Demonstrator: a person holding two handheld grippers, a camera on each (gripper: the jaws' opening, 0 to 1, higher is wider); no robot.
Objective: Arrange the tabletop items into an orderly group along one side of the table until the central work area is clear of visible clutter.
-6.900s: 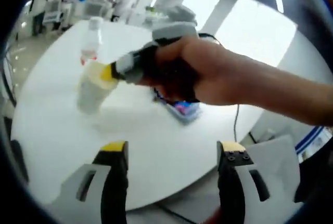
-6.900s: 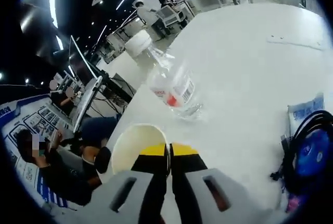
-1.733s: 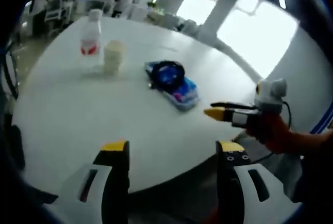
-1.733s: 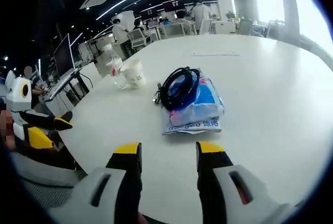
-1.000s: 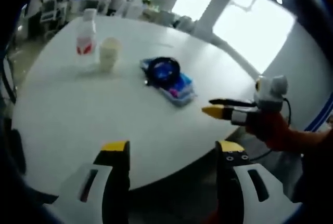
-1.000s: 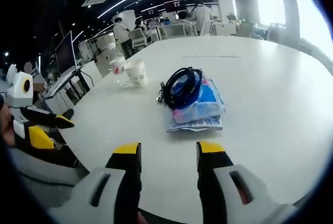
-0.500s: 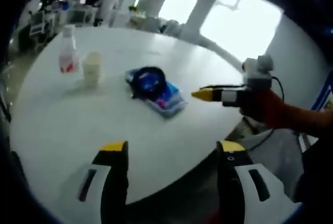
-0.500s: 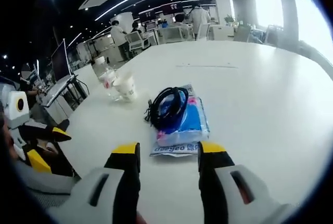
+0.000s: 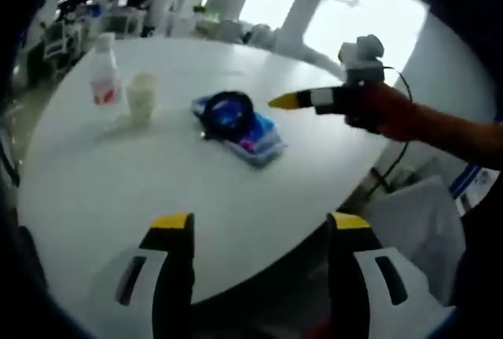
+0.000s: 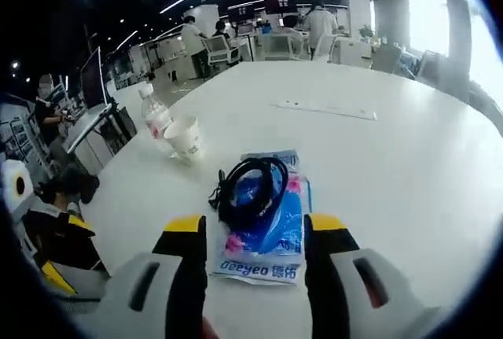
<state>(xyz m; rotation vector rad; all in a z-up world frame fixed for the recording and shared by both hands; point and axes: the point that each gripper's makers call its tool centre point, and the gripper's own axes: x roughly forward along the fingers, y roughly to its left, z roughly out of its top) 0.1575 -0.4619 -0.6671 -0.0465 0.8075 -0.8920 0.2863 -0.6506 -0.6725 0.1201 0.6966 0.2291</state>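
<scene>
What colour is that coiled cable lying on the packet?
Black. The coiled cable rests on a blue packet, clearest in the right gripper view.

Colours on our white table

Our table (image 10: 409, 158) is plain white. The packet (image 10: 271, 233) is blue with pink patches and a white strip of blue lettering; a black cable coil (image 10: 251, 186) lies on it. At ten o'clock stand a cream cup (image 10: 185, 136) and a clear bottle (image 10: 156, 117) with a red-and-white label. Our grippers (image 10: 255, 233) (image 9: 259, 225) have yellow tips over black jaws.
</scene>
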